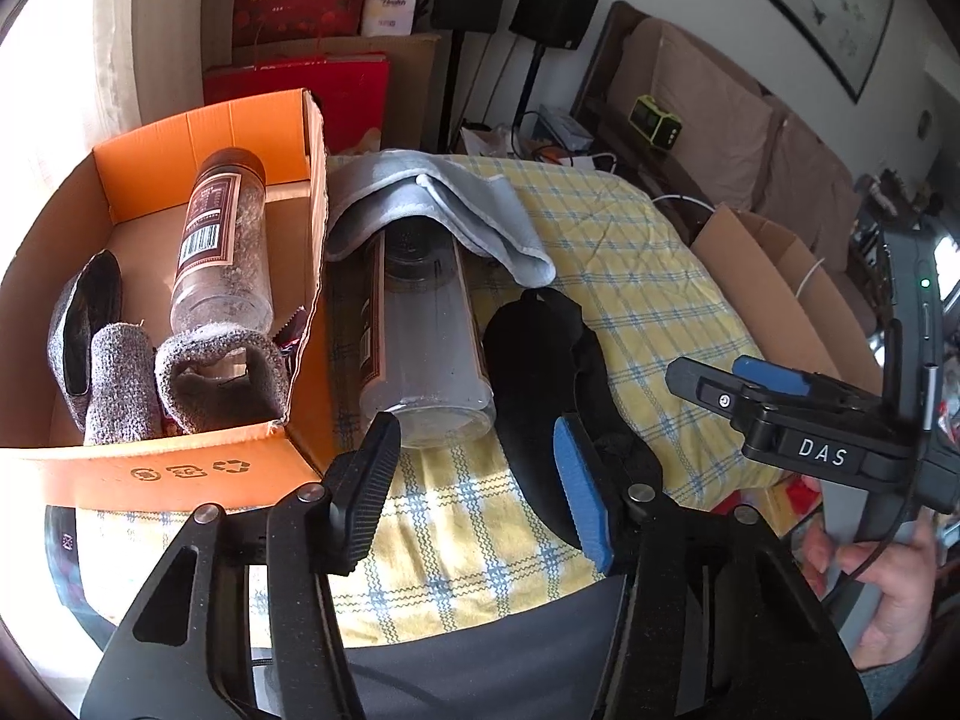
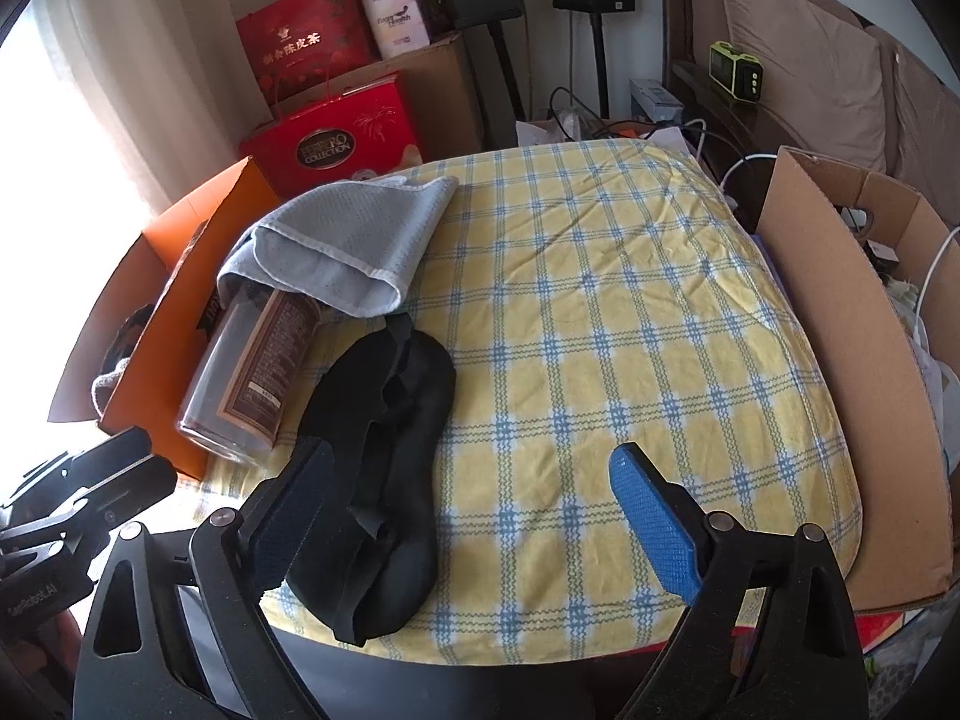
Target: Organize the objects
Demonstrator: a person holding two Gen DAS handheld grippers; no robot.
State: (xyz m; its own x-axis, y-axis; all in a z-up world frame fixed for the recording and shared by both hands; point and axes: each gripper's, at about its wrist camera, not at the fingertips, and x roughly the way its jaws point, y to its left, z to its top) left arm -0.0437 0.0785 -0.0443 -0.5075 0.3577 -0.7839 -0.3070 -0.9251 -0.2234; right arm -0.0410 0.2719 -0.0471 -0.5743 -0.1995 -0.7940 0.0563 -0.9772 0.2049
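A clear bottle (image 1: 426, 348) lies on the yellow checked cushion (image 1: 630, 252) beside the orange box (image 1: 180, 468), its top under a grey-blue towel (image 1: 444, 204). My left gripper (image 1: 474, 492) is open just short of the bottle's base, touching nothing. Right of the bottle lies a black fabric piece (image 1: 534, 348). Inside the box are a second bottle (image 1: 219, 240) and grey knitted socks (image 1: 222, 372). In the right wrist view my right gripper (image 2: 477, 513) stands wide open over the cushion (image 2: 600, 330), and the black fabric (image 2: 384, 420) lies by its left finger.
A brown cardboard box (image 2: 840, 360) borders the cushion on the right. Red gift boxes (image 2: 336, 132) and speaker stands rise behind it, with a brown sofa back at far right. A person's hand (image 1: 888, 600) holds the right gripper's handle.
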